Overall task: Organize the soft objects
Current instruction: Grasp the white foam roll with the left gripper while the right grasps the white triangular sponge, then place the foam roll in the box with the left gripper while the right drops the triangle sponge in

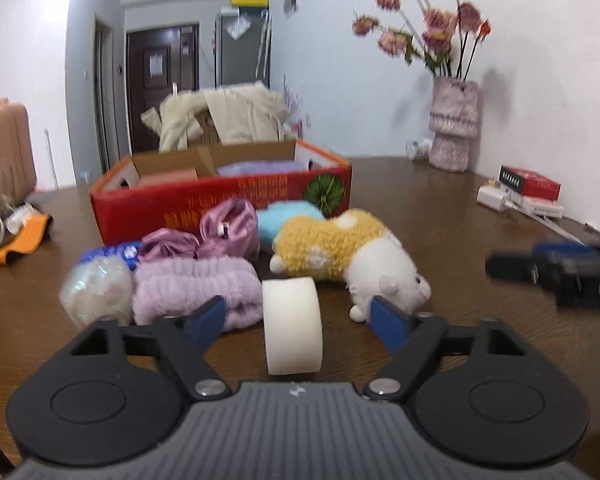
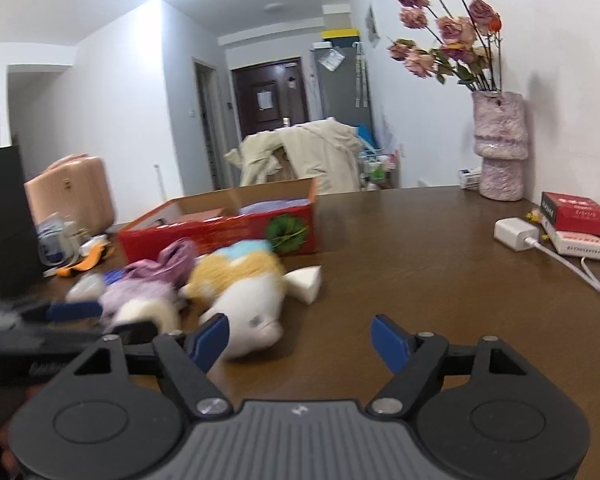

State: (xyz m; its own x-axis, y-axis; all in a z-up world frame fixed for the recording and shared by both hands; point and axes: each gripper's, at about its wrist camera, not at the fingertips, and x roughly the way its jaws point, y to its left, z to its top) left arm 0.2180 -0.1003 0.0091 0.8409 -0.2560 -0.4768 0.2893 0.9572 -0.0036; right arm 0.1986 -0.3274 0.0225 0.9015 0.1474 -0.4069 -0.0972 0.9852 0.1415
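Between the left gripper's [image 1: 300,318] matt black plastic fingers stands a white sponge [image 1: 293,326], smooth and foamy. Just beyond its left pad lies a lilac headband [image 1: 196,290] of ribbed plush; beyond its right pad, a plush toy [image 1: 348,258] of curly yellow and white fleece. Farther ahead, glossy satin scrunchies [image 1: 204,236] and a printed red cardboard box [image 1: 228,196] rest on the polished dark wood table [image 1: 440,216].

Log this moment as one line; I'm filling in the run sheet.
left tool: open, round white sponge between fingers, untouched | right tool: open, beside yellow-white plush toy | red cardboard box: partly filled
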